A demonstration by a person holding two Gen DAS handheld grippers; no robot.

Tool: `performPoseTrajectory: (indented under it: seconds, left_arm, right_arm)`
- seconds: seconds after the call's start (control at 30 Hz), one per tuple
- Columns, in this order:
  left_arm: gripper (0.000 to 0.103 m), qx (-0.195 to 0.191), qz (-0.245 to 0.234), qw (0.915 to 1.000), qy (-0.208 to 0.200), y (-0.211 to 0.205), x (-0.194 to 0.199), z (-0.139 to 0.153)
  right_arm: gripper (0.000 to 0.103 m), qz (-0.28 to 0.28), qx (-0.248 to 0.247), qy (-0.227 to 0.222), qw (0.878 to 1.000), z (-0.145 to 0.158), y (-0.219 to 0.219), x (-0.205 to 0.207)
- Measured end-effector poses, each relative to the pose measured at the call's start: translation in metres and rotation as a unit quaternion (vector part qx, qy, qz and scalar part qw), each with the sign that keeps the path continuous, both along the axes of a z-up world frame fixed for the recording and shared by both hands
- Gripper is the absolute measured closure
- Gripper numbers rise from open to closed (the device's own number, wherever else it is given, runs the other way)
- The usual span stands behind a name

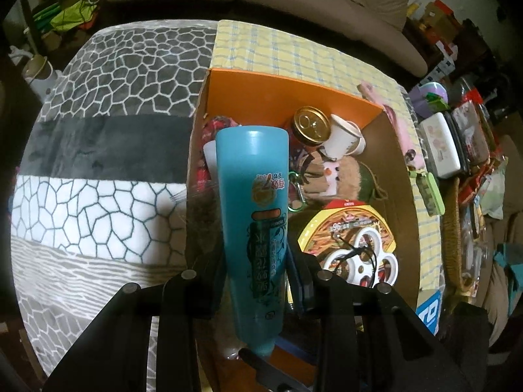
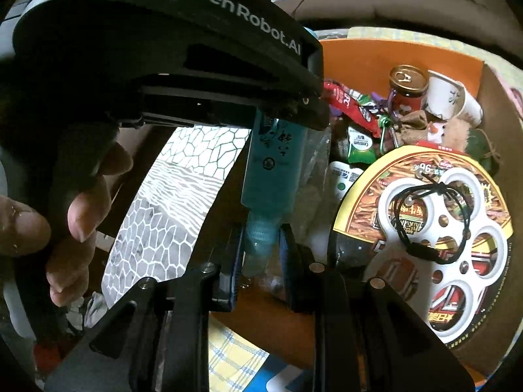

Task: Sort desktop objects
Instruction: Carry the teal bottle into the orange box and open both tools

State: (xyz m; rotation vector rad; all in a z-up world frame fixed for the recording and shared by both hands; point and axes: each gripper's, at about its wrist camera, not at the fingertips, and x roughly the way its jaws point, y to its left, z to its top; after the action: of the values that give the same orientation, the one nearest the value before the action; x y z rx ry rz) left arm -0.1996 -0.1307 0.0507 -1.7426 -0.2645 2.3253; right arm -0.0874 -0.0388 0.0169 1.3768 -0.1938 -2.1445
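— What have you got closest in?

— My left gripper [image 1: 255, 281] has its jaws clamped on the teal bottle [image 1: 253, 202], held over the near-left part of the cardboard box [image 1: 403, 176]. From the right wrist view, my right gripper [image 2: 260, 251] stands with its jaws narrow on either side of that bottle's [image 2: 273, 170] cap end; I cannot tell whether they press it. The hand [image 2: 49, 212] on the left device shows there too.

— And beyond the bottle?

— In the box, a round noodle bowl [image 1: 351, 228] with a white ring holder [image 1: 362, 258] lying on its lid. Further in, a plush toy [image 1: 340, 176], then a gold-topped can [image 1: 310, 124] touching a tipped white paper cup [image 1: 343, 140] near the orange back wall. Snack packets [image 2: 356, 124] lie left of those.

— Outside the box?

— A yellow checked cloth [image 1: 278, 49] beneath, a patterned blanket [image 1: 108, 150] to the left.
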Motion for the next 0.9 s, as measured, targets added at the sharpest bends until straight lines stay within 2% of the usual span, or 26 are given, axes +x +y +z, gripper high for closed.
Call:
performPoseTrajectory:
  seconds: [0.07,0.13,0.17,0.2,0.23,0.27,0.3,0.4,0.53,0.63,0.77,0.9]
  left_arm:
    - [0.07,-0.006,-0.003,1.0,-0.001,0.001,-0.002,-0.004]
    - [0.064,-0.018,-0.005,0.9998,0.001,0.004,-0.002,-0.006]
    - [0.056,-0.017,-0.003,0.9998,0.002,0.005,-0.002,-0.007]
    - [0.041,-0.016,0.003,0.9999,0.004,0.004,-0.002,-0.006]
    - [0.034,-0.011,0.012,0.9998,0.01,0.002,-0.001,-0.003]
    - [0.026,-0.001,0.017,0.9997,0.016,0.0,0.0,0.001]
    - [0.021,0.006,0.022,0.9995,0.023,-0.003,0.001,0.006]
    - [0.018,0.034,0.032,0.9981,0.04,-0.01,0.005,0.024]
    - [0.018,0.081,0.039,0.9936,0.068,-0.017,0.018,0.052]
    - [0.017,0.085,0.03,0.9929,0.078,-0.013,0.031,0.066]
    - [0.016,0.085,0.019,0.9927,0.083,-0.001,0.054,0.072]
    - [0.003,0.085,0.006,0.991,0.103,0.018,0.085,0.074]
  right_arm:
    - [0.083,-0.002,0.004,-0.004,1.0,-0.002,0.0,0.0]
    - [0.08,-0.004,0.007,-0.008,1.0,-0.005,0.001,-0.001]
    - [0.08,-0.007,0.01,-0.009,1.0,-0.006,0.003,-0.001]
    - [0.076,-0.01,0.01,-0.01,1.0,-0.005,0.005,-0.001]
    - [0.061,-0.013,0.006,-0.01,1.0,-0.004,0.008,-0.001]
    - [0.051,-0.019,-0.006,-0.004,1.0,0.001,0.014,0.0]
    - [0.034,-0.022,-0.009,0.001,1.0,0.005,0.018,0.001]
    - [0.024,-0.031,-0.011,0.023,0.999,0.024,0.036,0.007]
    - [0.022,-0.039,-0.046,0.027,0.998,0.048,0.068,0.015]
    - [0.022,-0.044,-0.06,0.046,0.996,0.068,0.099,0.028]
    - [0.022,-0.057,-0.044,0.063,0.995,0.081,0.138,0.046]
    - [0.02,-0.087,-0.023,0.076,0.993,0.09,0.18,0.065]
